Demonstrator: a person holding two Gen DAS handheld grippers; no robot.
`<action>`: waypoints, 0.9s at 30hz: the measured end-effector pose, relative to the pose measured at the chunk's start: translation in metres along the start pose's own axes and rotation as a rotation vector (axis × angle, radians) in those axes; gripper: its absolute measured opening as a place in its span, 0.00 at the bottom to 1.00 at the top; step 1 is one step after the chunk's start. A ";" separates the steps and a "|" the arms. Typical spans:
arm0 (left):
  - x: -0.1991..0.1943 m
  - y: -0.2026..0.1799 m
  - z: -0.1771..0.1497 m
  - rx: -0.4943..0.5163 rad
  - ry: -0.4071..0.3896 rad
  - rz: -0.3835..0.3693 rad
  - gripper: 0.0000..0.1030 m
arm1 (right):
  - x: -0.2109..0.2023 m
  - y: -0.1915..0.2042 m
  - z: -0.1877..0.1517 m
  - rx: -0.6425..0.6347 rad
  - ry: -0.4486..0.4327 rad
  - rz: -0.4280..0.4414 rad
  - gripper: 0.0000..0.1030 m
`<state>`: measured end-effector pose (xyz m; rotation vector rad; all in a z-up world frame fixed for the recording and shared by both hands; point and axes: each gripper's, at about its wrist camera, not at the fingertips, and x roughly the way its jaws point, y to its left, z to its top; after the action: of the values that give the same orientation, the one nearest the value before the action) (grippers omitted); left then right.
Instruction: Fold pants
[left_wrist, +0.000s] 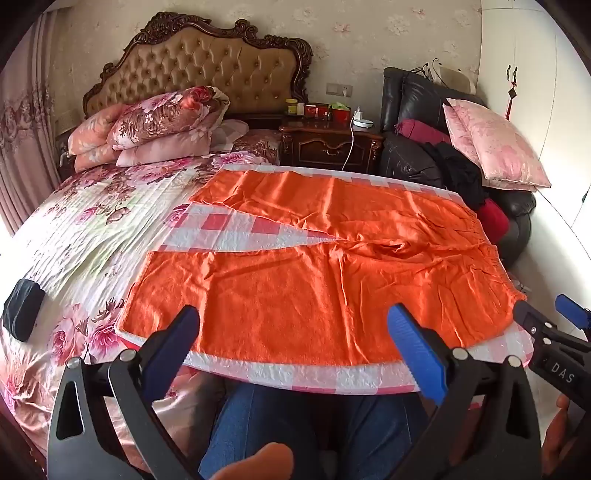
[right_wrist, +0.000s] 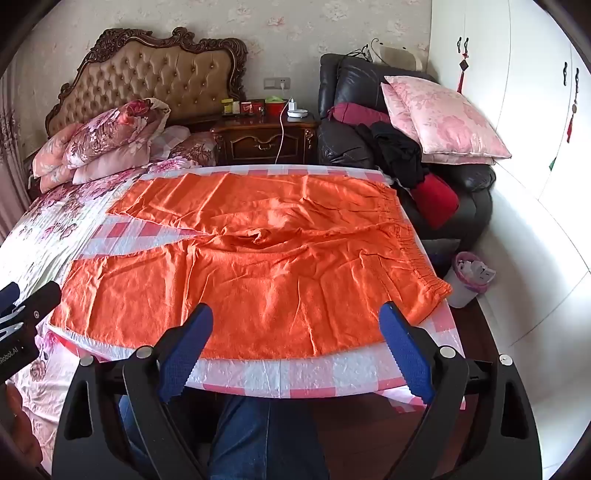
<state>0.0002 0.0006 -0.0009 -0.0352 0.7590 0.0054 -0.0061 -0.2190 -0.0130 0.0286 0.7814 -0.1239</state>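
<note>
Pants (left_wrist: 314, 273) are the landmark, bright orange, spread flat and unfolded on a pink-checked bench (left_wrist: 295, 373) pushed up against the bed (left_wrist: 85, 229). Going left to right: the leg hems lie at the left with a wedge of checked cloth showing between the two legs, the crotch is bunched in the middle, and the elastic waistband (right_wrist: 421, 258) sits at the right edge.

Left gripper (left_wrist: 295, 332) hovers over the near leg, jaws wide and nothing in them. Right gripper (right_wrist: 295, 332) hovers nearer the waistband, also wide and empty.

My guess at what goes wrong: a pinch catches only the top layer, so the fold drags crooked. The waistband corner hangs right at the bench edge too, so a tug toward the right could slide the pants off.

Past the waistband there's a black armchair (right_wrist: 354, 122) piled with clothes and a pink pillow (right_wrist: 443, 118), plus a small bin (right_wrist: 467, 277) on the floor. Nothing sits on the pants.
</note>
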 end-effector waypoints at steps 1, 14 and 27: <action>0.001 0.000 0.000 -0.002 0.004 -0.005 0.99 | -0.001 0.000 0.000 0.002 0.001 -0.001 0.86; 0.001 -0.005 -0.006 0.017 0.004 0.008 0.98 | 0.002 -0.003 -0.001 -0.001 0.027 0.004 0.86; -0.001 -0.004 -0.004 0.028 0.002 0.004 0.98 | -0.005 0.000 0.004 -0.018 0.019 0.003 0.86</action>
<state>-0.0028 -0.0036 -0.0028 -0.0074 0.7606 -0.0011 -0.0068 -0.2191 -0.0069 0.0143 0.8008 -0.1140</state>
